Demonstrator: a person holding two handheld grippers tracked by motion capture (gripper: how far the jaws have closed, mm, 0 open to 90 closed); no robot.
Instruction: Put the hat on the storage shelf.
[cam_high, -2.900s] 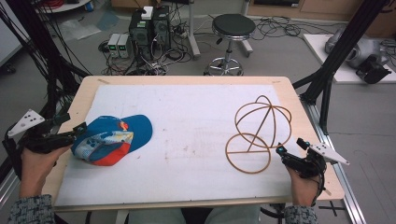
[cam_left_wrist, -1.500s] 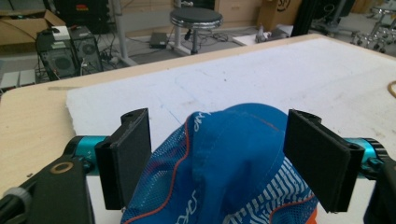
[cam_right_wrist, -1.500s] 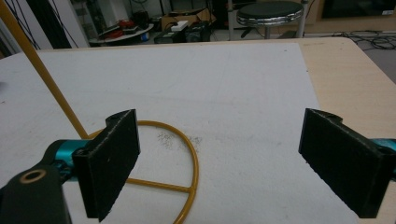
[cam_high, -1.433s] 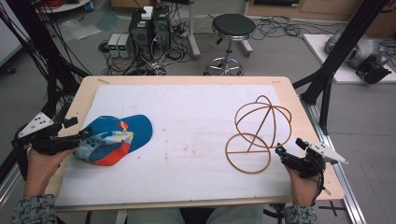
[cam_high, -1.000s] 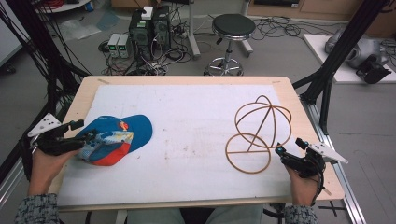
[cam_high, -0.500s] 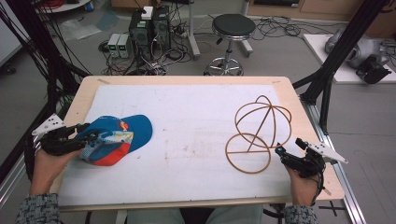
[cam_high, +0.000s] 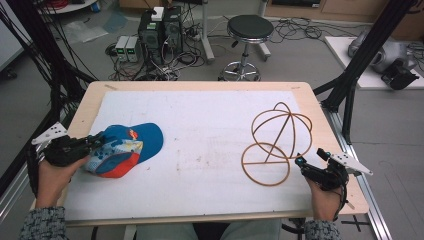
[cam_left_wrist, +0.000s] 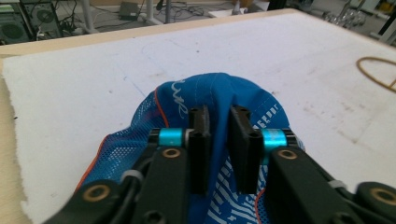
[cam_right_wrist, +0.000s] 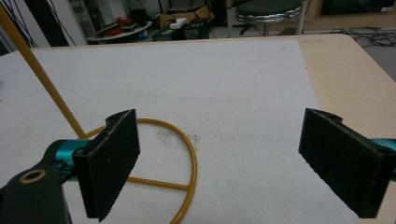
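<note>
The left claw is pinching the rear crown of the blue baseball cap, which is lying at the left of the white-covered bench; its jaws have just been closing, and a fold of fabric is sitting between the narrow pads. The grasp looks freshly made, so lifting the cap toward the wire hat stand at right seems next. The left hand is reaching in level from lower left. The right claw is resting wide apart, empty, beside the stand's base ring.
</note>
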